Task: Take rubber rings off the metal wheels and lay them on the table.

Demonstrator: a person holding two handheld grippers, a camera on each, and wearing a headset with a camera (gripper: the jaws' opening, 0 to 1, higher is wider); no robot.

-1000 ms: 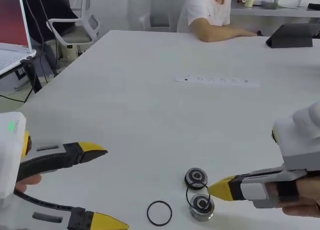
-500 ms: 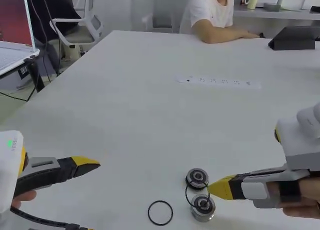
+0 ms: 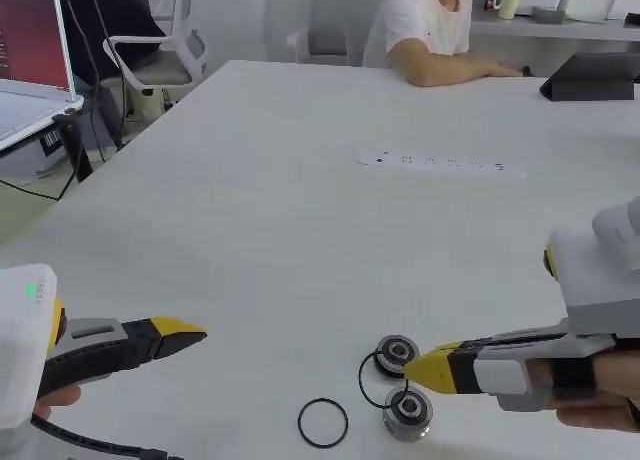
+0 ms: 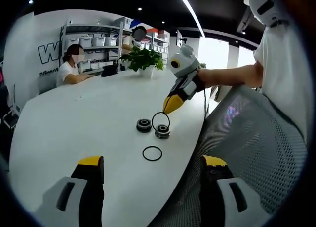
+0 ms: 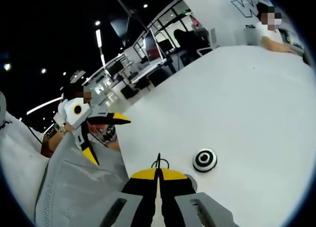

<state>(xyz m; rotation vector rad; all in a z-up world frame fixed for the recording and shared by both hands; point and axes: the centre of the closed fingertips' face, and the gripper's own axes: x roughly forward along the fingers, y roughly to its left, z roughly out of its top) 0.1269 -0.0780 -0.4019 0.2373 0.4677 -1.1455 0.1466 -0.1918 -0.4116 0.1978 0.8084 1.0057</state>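
Note:
Two metal wheels stand close together near the table's front edge, the far wheel (image 3: pixel 397 352) (image 5: pixel 204 159) and the near wheel (image 3: pixel 408 411) (image 4: pixel 162 133). My right gripper (image 3: pixel 418 368) (image 5: pixel 158 173) is shut on a thin black rubber ring (image 3: pixel 364 377) (image 4: pixel 160 119), which loops up and left from the near wheel. Whether the ring still catches on that wheel is unclear. A second rubber ring (image 3: pixel 322 422) (image 4: pixel 152 153) lies flat on the table, left of the wheels. My left gripper (image 4: pixel 153 163) is held open, well to the left of them, with nothing between its jaws; its upper fingertip (image 3: pixel 180 331) points at the wheels.
A white power strip (image 3: pixel 440 162) lies mid-table. A person (image 3: pixel 425 30) sits at the far end, beside a dark tablet (image 3: pixel 590 75). An open laptop (image 3: pixel 30 70) and an office chair (image 3: pixel 160 60) stand off the left side. A mesh chair back (image 4: pixel 232 138) is close to the table's edge.
The right gripper has drawn the pinched ring up and to the left, so its loop stands wider beside the wheels. The left gripper has sunk a little.

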